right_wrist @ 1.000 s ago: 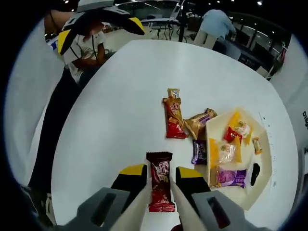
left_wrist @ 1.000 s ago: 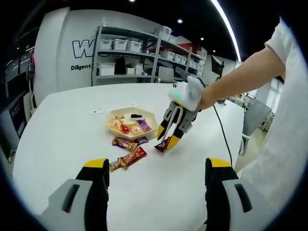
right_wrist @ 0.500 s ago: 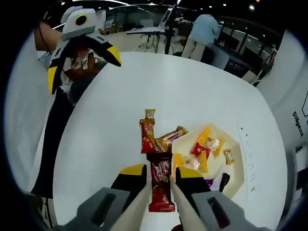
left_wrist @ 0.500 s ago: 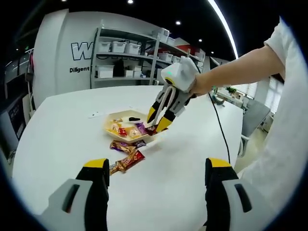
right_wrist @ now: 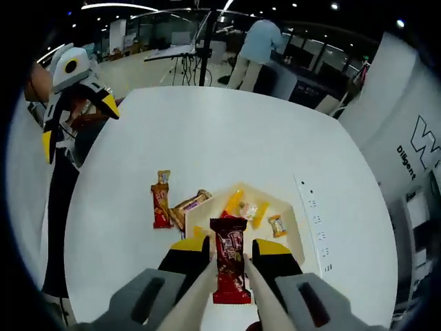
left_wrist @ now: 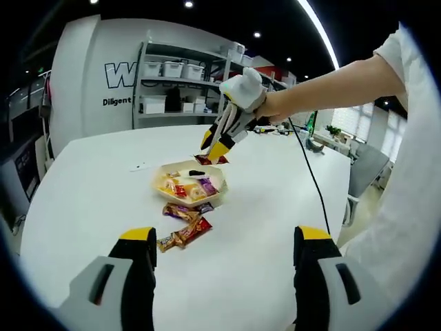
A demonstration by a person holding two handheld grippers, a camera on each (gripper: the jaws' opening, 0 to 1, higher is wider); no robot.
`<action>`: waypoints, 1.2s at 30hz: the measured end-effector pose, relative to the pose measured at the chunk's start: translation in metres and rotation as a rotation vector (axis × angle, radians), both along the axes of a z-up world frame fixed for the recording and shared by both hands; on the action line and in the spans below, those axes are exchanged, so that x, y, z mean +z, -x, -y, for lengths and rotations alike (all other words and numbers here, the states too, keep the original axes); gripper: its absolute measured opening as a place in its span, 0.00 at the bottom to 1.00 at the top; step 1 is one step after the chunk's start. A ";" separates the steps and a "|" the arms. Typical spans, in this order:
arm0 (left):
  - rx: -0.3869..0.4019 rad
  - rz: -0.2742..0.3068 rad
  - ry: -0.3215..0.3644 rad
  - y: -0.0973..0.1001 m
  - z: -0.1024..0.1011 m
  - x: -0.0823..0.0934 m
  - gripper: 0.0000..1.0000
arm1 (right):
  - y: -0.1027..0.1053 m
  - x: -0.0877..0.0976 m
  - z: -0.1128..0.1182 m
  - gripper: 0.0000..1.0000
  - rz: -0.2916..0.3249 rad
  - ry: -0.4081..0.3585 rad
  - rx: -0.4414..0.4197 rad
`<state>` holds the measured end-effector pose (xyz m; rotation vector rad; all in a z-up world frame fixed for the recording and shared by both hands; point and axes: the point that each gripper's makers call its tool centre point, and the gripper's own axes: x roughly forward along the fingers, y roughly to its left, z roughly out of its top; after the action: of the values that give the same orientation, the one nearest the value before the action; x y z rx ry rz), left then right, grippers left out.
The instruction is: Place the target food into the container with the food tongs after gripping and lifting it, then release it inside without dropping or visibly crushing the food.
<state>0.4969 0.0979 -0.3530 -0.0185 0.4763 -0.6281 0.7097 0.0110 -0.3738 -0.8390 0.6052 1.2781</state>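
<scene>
White and round, the tabletop point(right_wrist: 227, 145) carries a cream hexagonal tray point(right_wrist: 298, 229) of wrapped snacks, with loose bars at its 9 o'clock. The right gripper point(right_wrist: 231, 252), jaws clamped on a dark red wrapped snack bar point(right_wrist: 231, 267), hangs above the tray; the left gripper point(left_wrist: 224, 238) waits wide apart, holding nothing. Best to lower the bar close over a bare patch of tray before easing the jaws apart, without squeezing harder.

The left gripper view looks low across the bench point(left_wrist: 83, 200) from behind the left tool point(left_wrist: 219, 256), toward shelves point(left_wrist: 186, 83). The right gripper view looks steeply down from above, probably directly over the tray point(right_wrist: 293, 241). Both views share the tray point(left_wrist: 215, 189), nearby wrappers point(left_wrist: 185, 227) and bench top.
</scene>
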 end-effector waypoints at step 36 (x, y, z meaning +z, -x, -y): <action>0.009 -0.005 0.000 0.006 -0.003 -0.004 0.79 | 0.045 -0.020 -0.031 0.20 -0.007 -0.020 0.090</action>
<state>0.4906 0.1009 -0.3570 -0.0219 0.4807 -0.6195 0.6646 0.0419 -0.3935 -0.8536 0.5646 1.3676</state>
